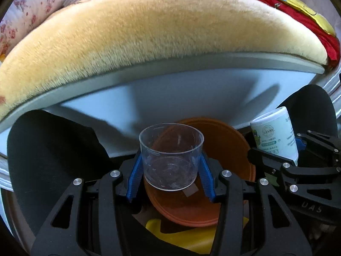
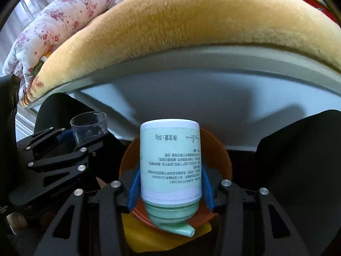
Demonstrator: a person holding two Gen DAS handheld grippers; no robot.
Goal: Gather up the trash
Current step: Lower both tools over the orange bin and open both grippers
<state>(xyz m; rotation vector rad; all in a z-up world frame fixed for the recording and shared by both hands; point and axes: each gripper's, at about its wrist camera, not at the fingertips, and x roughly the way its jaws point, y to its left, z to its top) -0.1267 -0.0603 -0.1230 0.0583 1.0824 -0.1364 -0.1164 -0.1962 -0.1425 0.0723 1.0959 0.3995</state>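
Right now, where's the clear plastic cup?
The clear plastic cup sits clamped in the left tongs, centre of the left wrist view, above the orange lid, with the pale green bottle in the right tongs beside it.

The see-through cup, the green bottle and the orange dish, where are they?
see-through cup (image 1: 170, 157): left wrist view, front wall.
green bottle (image 2: 170, 160): right wrist view, label middle.
orange dish (image 1: 230, 149): left wrist view, bare inside.
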